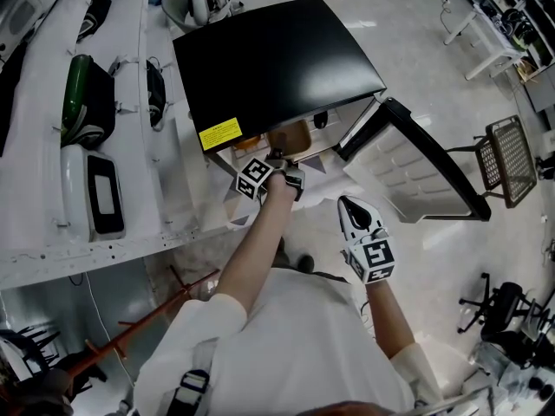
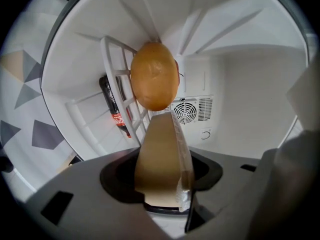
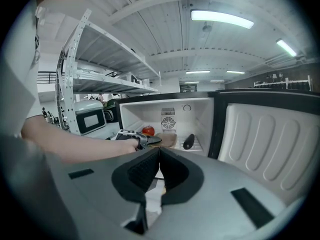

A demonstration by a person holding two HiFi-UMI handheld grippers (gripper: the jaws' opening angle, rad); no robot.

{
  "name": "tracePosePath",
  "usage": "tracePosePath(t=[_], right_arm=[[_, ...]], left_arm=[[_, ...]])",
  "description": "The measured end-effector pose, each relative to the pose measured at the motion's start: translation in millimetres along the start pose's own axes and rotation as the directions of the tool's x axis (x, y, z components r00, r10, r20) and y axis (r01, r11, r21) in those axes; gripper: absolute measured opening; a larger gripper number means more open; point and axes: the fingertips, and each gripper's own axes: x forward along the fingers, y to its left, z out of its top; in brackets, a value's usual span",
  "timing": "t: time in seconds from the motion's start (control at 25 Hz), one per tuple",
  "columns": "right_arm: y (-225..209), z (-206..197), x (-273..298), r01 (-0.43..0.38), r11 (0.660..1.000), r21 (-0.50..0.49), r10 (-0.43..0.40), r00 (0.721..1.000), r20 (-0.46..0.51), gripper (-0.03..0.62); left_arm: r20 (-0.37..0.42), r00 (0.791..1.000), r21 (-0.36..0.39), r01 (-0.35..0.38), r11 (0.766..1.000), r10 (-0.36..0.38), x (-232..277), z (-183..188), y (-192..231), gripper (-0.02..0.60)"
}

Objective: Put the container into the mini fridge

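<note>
door open at right. left gripper clamped on near edge of brown container — container inside mini fridge, whether resting on shelf unclear. right gripper jaws together, empty, waiting near. remaining, likely — release, withdraw.

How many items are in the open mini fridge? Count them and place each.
3. A round orange-red fruit sits rear left, a dark bottle lies on the right, and a flat brown container is between them, gripped by the left hand-held gripper. Others may be hidden.
</note>
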Motion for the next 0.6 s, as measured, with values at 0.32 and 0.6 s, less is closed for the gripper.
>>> tracePosePath(t=[0.32, 0.6], right_arm=[[8, -1, 3, -0.021, 1.0, -0.014, 0.021, 1.0, 0.002, 0.008], [9, -3, 6, -0.02, 1.0, -0.014, 0.02, 1.0, -0.011, 0.008]], left_arm=[[0.038, 0.998, -0.012, -0.046, 0.999, 0.047, -4, 2, 16, 0.251], [0.109, 0.993, -0.065, -0.032, 0.997, 0.039, 5, 15, 20, 0.332]])
